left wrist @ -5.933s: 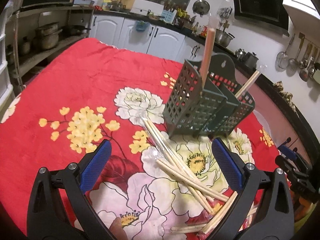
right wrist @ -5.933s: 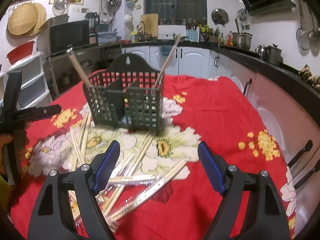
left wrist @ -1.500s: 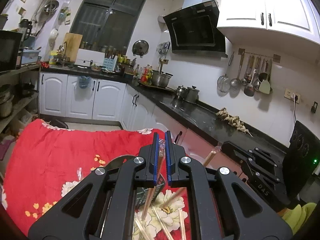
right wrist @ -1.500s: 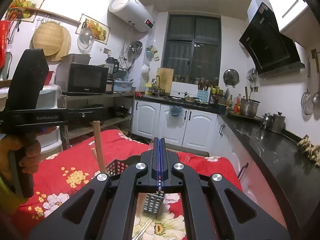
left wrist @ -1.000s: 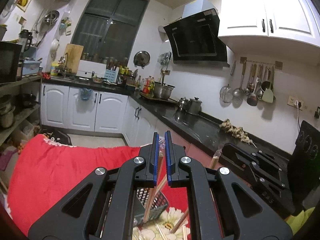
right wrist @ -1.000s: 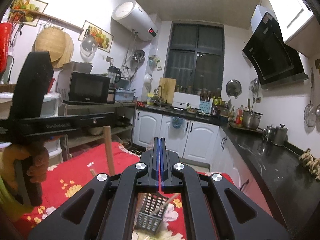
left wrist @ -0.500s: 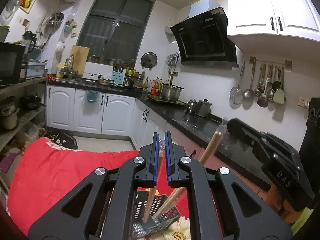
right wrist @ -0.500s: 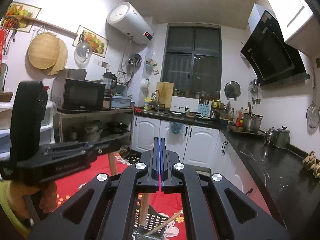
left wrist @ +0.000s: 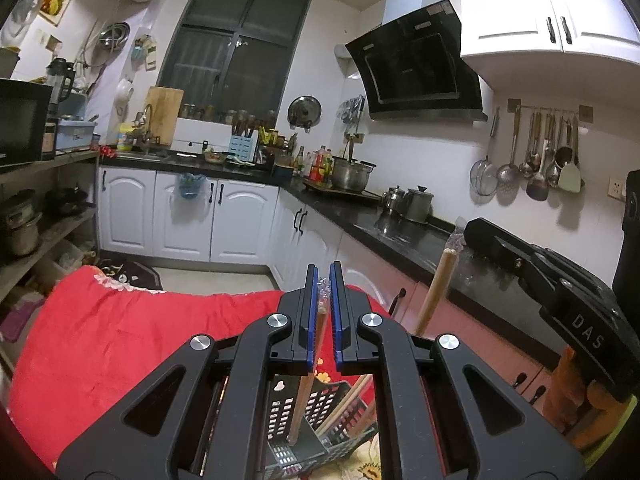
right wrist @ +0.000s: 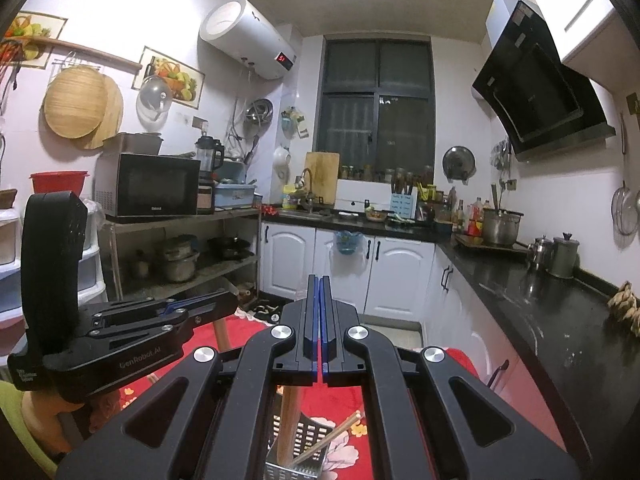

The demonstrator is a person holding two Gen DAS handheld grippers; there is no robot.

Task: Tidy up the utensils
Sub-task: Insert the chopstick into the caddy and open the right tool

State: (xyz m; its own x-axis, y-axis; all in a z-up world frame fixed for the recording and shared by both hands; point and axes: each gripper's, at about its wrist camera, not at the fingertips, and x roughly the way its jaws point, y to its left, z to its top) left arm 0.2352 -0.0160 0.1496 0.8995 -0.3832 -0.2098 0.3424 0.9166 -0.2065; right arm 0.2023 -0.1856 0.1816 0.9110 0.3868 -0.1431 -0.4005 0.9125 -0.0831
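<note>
Both grippers had risen further since half a second before, chopsticks lowered toward the holder.

Left gripper [left wrist: 324, 316] clamped a plastic-wrapped wooden chopstick pair [left wrist: 304, 396], its tip inside the dark green slotted plastic utensil holder [left wrist: 320, 432] on the red floral tablecloth [left wrist: 120, 340]. Right gripper [right wrist: 321, 328] was pressed shut on a second wrapped chopstick pair [right wrist: 289, 420] over the same holder.

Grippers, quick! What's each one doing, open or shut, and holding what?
Left gripper: closed on a wrapped pair of chopsticks reaching down into the utensil basket.
Right gripper: closed; whether it holds anything cannot be told.
</note>
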